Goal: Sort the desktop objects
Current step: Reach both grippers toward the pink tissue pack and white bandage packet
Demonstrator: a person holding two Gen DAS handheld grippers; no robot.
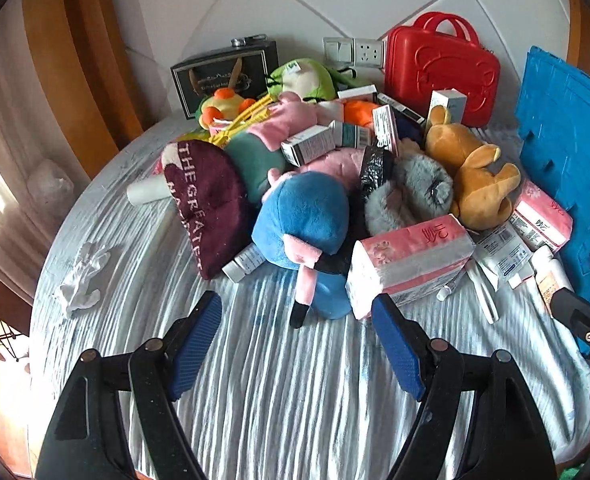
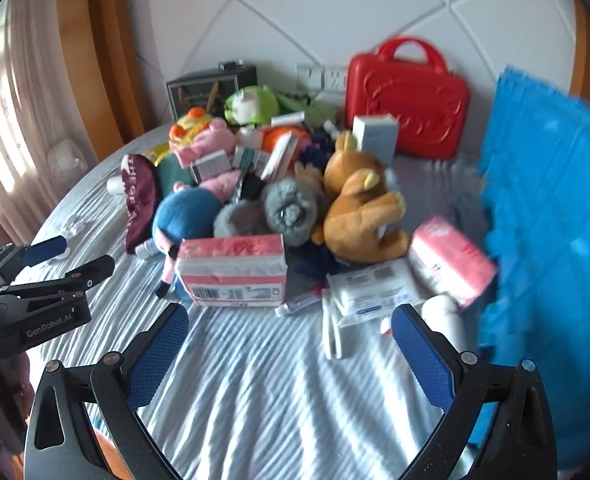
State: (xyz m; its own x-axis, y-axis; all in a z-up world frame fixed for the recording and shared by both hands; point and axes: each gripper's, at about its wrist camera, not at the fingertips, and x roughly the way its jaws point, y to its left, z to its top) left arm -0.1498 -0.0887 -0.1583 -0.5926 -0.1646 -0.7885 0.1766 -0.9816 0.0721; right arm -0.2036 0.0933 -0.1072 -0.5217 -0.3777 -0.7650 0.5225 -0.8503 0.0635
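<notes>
Both tongs hung with jaws spread and nothing between them over the striped cloth-covered bench (image 1: 295, 400): left tongs (image 1: 297, 320), right tongs (image 2: 291, 322); just ahead lay a pink tissue pack (image 2: 231, 270); behind it, a heap of plush toys and small boxes (image 1: 335, 152); a red case (image 1: 443, 68) stood at the far edge; a blue crate (image 1: 571, 152) at the right edge.

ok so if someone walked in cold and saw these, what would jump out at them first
Probably the heap of soft toys and small boxes in the middle of the striped cloth, with the blue plush and the brown plush at its front. Behind it the bright red case stands against the white wall, and a blue crate fills the right edge. Both the left gripper and right gripper hover open in front, holding nothing.
</notes>
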